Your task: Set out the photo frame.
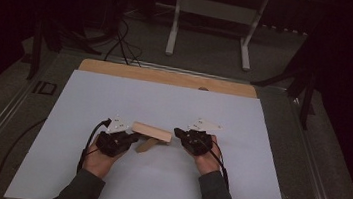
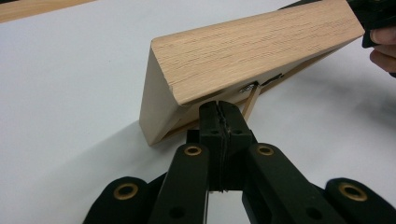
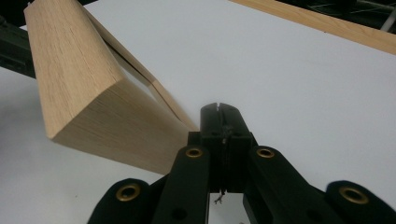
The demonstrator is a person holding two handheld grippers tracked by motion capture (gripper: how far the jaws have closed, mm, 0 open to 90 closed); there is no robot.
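The counter is being viewed from above, facing twelve o'clock; the wooden block is being seen close-up from both gripper views, from nine and three o'clock.

The wooden block's far end runs off-frame.

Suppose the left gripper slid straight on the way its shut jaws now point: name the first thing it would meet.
Most likely the wooden block: it stands just beyond the left gripper, whose shut jaw tips sit at its lower edge, perhaps already touching.
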